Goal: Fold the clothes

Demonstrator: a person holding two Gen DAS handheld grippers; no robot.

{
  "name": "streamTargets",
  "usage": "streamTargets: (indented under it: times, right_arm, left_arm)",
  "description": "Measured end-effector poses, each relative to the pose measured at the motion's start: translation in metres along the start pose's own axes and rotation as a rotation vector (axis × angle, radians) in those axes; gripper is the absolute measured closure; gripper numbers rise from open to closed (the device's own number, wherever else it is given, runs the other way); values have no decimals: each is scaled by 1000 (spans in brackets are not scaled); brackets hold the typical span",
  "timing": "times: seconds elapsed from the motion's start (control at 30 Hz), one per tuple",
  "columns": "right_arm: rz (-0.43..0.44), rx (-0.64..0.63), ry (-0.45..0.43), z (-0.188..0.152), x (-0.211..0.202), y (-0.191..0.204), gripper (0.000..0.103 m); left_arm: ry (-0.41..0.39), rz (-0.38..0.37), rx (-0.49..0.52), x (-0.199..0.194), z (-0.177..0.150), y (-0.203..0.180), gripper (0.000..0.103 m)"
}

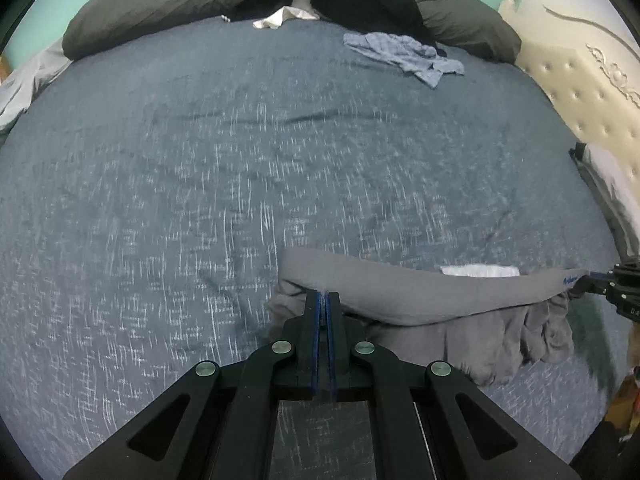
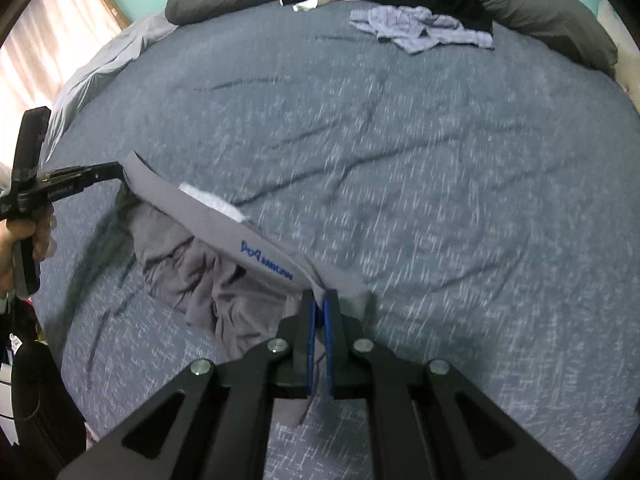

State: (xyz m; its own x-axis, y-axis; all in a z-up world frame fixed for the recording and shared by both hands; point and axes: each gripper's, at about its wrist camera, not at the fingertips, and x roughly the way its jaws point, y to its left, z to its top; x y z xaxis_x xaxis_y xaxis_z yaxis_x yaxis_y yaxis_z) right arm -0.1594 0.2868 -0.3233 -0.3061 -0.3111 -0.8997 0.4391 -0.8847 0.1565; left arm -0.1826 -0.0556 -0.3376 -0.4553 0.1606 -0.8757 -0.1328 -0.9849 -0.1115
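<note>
only the right wrist cam shows the blue logo on the grey garment's (image 2: 224,236) waistband, plus the hand (image 2: 16,236) on the left gripper's handle and a curtained window (image 2: 44,52); the left cam shows the tufted headboard (image 1: 580,92). left gripper (image 1: 323,296) and right gripper (image 2: 319,300) are each pinched tight on one end of the waistband, stretched btwn them, rest of it crumpled on the blue bedspread (image 1: 200,180) at the near edge.

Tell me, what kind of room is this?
Most likely a bedroom. A big bed with a blue bedspread fills the view, dark pillows lie along its far edge, and a tufted cream headboard stands at one side. Loose clothes sit on it too.
</note>
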Motion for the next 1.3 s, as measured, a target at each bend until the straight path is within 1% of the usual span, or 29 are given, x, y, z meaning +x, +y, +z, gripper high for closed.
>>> streamTargets:
  times: [0.07,0.1,0.17,0.27,0.33,0.4,0.43,0.47,0.57,0.63,0.7,0.77,0.93,1.1,1.13,1.17,1.2,1.23,1.3]
  right_arm:
    - [-1,-9,20,-4,4,2,99]
    - [-6,-20,33,-5,5,3,99]
    - [-14,-39,56,-8,8,7,99]
    - [6,-14,64,-10,6,6,97]
    - [30,10,63,-11,3,5,97]
    - [52,15,56,-11,-3,5,97]
    - [61,14,52,-11,-6,6,96]
    - [71,13,49,-12,-10,6,94]
    - [79,17,31,-13,-19,6,87]
    - [91,55,22,-13,-20,-1,86]
    - [111,107,20,-13,-17,-12,85]
    - [120,141,27,-13,-13,-18,83]
    - [136,191,37,-12,-3,-28,82]
    - [148,174,33,-9,4,-29,82]
    - [143,165,30,-8,6,-28,82]
    - [139,160,31,-7,7,-29,82]
    - [135,157,31,-7,8,-31,82]
    - [131,154,29,-7,10,-31,82]
    - [126,157,36,-7,16,-33,82]
  left_arm:
    - [25,12,28,2,-3,-3,99]
    - [33,9,25,2,-5,-3,98]
    - [30,12,23,-1,-6,-2,98]
    - [21,12,13,-7,-7,2,98]
    - [17,3,-2,-12,-6,7,92]
    - [9,-19,-22,-20,-6,12,79]
    - [2,-18,-31,-22,-5,15,75]
    - [-5,-13,-38,-24,-4,17,69]
    - [2,-26,-62,-22,0,23,67]
    - [3,-44,-81,-17,3,26,67]
    - [15,-49,-87,-12,6,26,64]
    - [24,-62,-75,-5,10,21,63]
    - [56,-93,-81,14,15,21,63]
    - [38,-106,-78,19,16,22,64]
    - [36,-106,-79,19,16,23,67]
    - [35,-104,-79,19,16,23,76]
    - [33,-103,-78,20,16,24,81]
    - [32,-102,-79,20,17,24,83]
    - [32,-107,-80,20,16,25,91]
